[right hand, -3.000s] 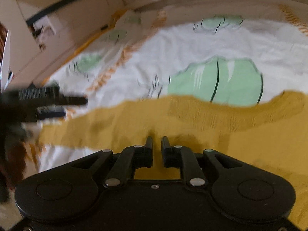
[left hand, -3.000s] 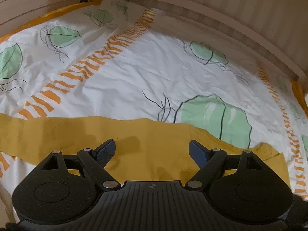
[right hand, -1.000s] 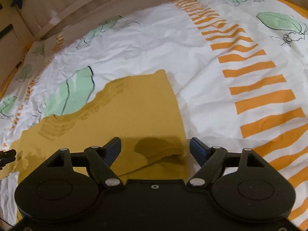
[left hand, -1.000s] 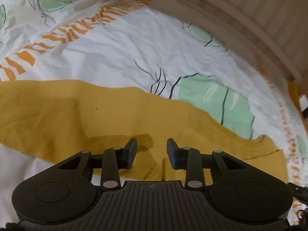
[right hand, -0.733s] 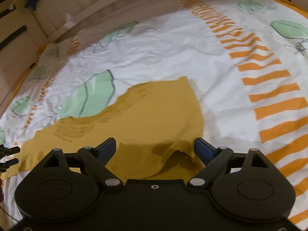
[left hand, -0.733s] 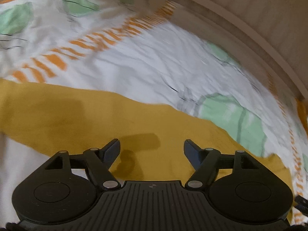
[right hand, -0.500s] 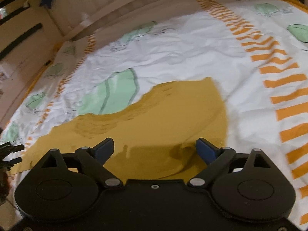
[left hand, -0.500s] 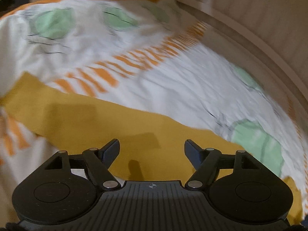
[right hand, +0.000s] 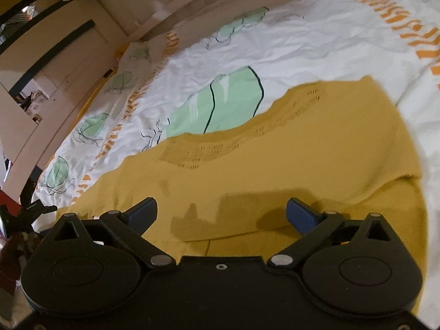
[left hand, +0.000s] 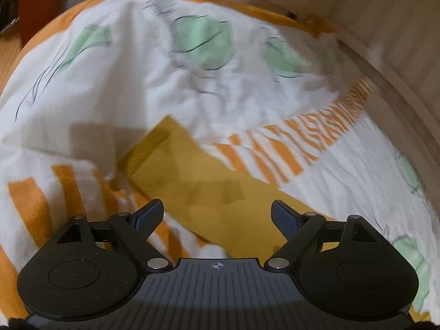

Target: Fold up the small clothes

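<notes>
A mustard-yellow knitted garment lies flat on a bed sheet; its long sleeve runs away from the left gripper, cuff end farthest. My left gripper hovers over the sleeve, jaws opening wide, nothing pressed between the pads. My right gripper hangs over the garment's body near a folded edge, jaws also opening, pads touching nothing. The left gripper shows small at the far left edge of the right wrist view. The left wrist view is motion-blurred.
The bed sheet is white with green leaf prints and orange stripe bands. A pale wooden bed rail runs along the far side. Dark furniture and clutter stand beyond the bed's left end.
Both grippers opened wide and released the yellow garment. The left gripper swung along the sleeve toward its cuff while rolling. The right gripper drew back slightly, showing more of the garment's body.
</notes>
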`<state>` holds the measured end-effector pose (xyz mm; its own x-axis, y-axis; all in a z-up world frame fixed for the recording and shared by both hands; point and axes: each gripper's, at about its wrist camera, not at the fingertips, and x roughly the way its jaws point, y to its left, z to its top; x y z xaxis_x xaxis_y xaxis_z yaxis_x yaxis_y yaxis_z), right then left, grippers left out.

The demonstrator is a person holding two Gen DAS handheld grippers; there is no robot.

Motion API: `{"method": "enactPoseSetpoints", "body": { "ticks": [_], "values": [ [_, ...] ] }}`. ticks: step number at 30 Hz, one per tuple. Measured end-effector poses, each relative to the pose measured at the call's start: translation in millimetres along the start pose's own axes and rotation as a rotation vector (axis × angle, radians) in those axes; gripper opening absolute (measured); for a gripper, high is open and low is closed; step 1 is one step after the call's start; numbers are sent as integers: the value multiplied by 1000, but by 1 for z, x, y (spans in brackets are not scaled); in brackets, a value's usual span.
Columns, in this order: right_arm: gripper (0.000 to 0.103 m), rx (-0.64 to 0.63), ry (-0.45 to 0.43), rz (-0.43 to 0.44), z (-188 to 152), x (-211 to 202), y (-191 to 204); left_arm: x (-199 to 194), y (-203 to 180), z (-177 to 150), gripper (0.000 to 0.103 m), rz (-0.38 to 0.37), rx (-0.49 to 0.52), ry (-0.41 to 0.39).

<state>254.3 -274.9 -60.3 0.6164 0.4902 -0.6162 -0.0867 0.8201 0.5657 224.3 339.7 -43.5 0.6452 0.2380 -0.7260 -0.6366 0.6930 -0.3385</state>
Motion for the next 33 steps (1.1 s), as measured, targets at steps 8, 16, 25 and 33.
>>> {"method": "enactPoseSetpoints", "body": {
  "ticks": [8, 16, 25, 33],
  "values": [
    [103, 34, 26, 39, -10, 9, 9, 30, 19, 4, 86, 44, -27, 26],
    [103, -11, 23, 62, -18, 14, 20, 53, 17, 12, 98, 1, -12, -3],
    [103, -32, 26, 57, -20, 15, 24, 51, 24, 20, 33, 65, -119, -2],
    [103, -23, 8, 42, -14, 10, 21, 22, 7, 23, 7, -17, -135, -88]
  ]
}}
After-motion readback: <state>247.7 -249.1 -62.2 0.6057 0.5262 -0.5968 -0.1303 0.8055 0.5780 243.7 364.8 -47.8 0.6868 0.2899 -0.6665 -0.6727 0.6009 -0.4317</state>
